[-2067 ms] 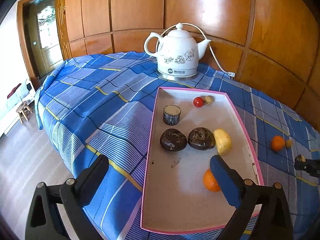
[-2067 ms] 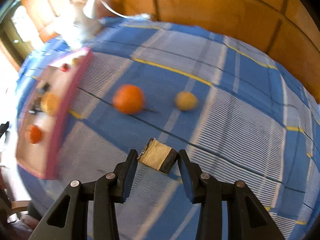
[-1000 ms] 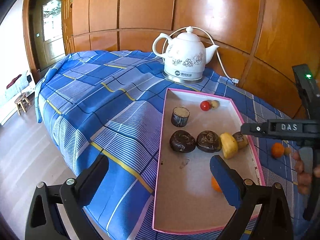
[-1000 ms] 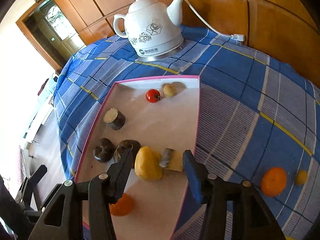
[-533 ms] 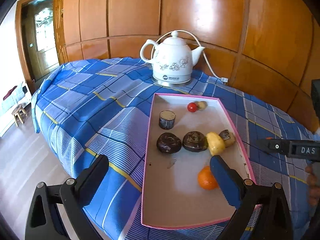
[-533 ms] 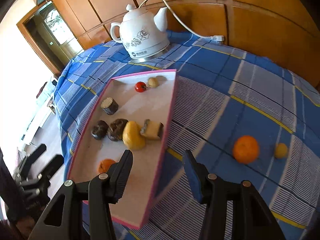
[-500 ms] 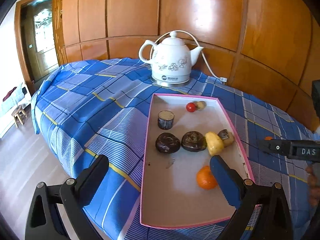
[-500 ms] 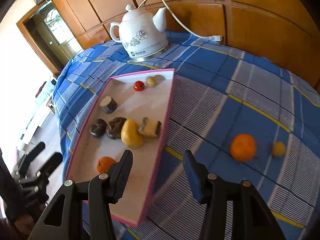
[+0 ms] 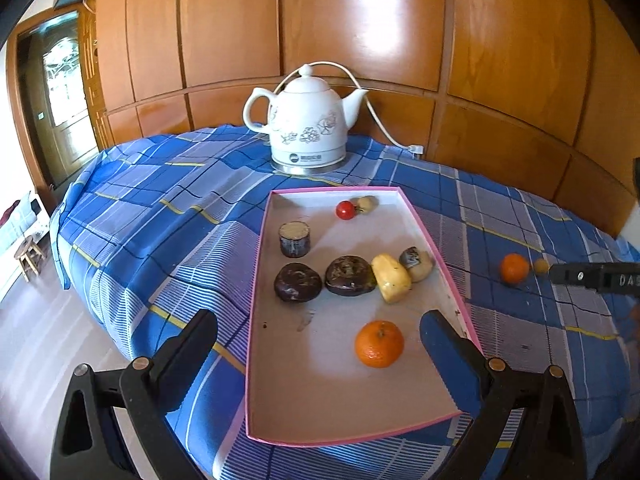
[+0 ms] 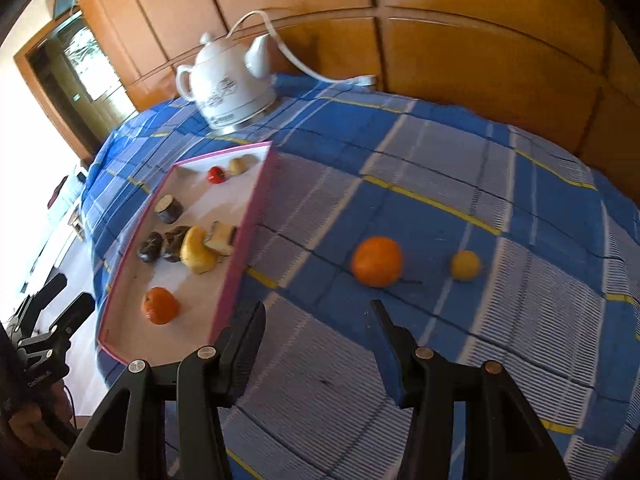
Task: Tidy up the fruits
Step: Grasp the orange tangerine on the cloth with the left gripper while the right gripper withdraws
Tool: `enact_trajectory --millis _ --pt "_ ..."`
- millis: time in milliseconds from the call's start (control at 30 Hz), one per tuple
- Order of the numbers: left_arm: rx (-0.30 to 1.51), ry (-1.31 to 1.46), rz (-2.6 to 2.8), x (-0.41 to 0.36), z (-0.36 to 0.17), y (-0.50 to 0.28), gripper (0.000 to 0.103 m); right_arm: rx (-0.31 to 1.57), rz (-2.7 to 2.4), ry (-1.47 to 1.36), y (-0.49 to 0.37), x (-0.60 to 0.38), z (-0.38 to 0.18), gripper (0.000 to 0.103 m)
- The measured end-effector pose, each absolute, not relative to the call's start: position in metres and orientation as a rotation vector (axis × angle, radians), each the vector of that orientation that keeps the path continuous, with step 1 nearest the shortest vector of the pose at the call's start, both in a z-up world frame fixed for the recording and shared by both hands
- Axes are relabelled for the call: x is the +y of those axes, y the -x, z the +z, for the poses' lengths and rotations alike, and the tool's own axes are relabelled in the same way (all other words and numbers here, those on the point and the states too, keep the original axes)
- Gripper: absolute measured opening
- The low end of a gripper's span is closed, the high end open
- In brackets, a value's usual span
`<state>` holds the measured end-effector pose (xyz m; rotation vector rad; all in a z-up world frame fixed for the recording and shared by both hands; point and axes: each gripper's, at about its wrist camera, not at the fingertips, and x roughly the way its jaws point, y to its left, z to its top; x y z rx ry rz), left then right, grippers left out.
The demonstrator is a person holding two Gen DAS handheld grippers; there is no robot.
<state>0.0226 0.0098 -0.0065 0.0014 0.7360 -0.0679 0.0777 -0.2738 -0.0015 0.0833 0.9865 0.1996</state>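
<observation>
A pink-rimmed tray [image 9: 256, 320] [image 10: 256, 204] on the blue checked cloth holds an orange [image 9: 379, 344] [image 10: 160, 306], a yellow fruit [image 9: 391, 278], two dark brown fruits [image 9: 298, 282], a cut dark-skinned piece [image 9: 416, 264] [image 10: 220, 236], a dark cylinder [image 9: 295, 239], a red tomato [image 9: 345, 210] and a small tan fruit [image 9: 366, 204]. A second orange [image 10: 377, 261] [image 9: 514, 268] and a small yellow fruit [image 10: 465, 265] [image 9: 541, 266] lie on the cloth right of the tray. My left gripper [image 9: 318, 338] is open and empty over the tray's near end. My right gripper [image 10: 316, 328] is open and empty, just short of the loose orange.
A white electric kettle [image 9: 306, 128] [image 10: 228, 84] with its cord stands behind the tray, against the wood-panelled wall [image 9: 360, 40]. The round table's edge drops to the floor at the left, where a small stool [image 9: 28, 258] stands.
My right gripper let go of the cut piece in the tray beside the yellow fruit, then drew back to the right over the cloth towards the loose orange. The left gripper stayed open.
</observation>
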Motion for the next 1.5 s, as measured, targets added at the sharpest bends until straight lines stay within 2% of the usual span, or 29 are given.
enact_trajectory --millis 500,900,1100,1267,1333,1500 --pt "0.750 -0.063 -0.125 -0.018 -0.005 -0.024 0.102 0.977 0.032 -0.115 -0.078 -0.358 -0.002 0.053" --pt "0.771 -0.121 -0.274 -0.070 0.003 -0.042 0.101 0.970 -0.058 -0.371 -0.080 -0.416 -0.015 0.053" --pt "0.827 -0.127 -0.385 -0.108 -0.002 -0.056 0.092 0.989 -0.084 -0.419 -0.080 -0.424 -0.018 0.053" --pt "0.878 -0.163 -0.484 -0.144 -0.010 -0.069 0.070 0.993 -0.088 -0.455 -0.080 -0.429 -0.020 0.053" --pt "0.898 -0.167 -0.520 -0.158 -0.013 -0.076 0.067 0.990 -0.082 -0.459 -0.080 -0.428 -0.019 0.053" --pt "0.931 -0.184 -0.541 -0.188 -0.026 -0.098 0.067 0.993 -0.060 -0.458 -0.081 -0.424 -0.018 0.053"
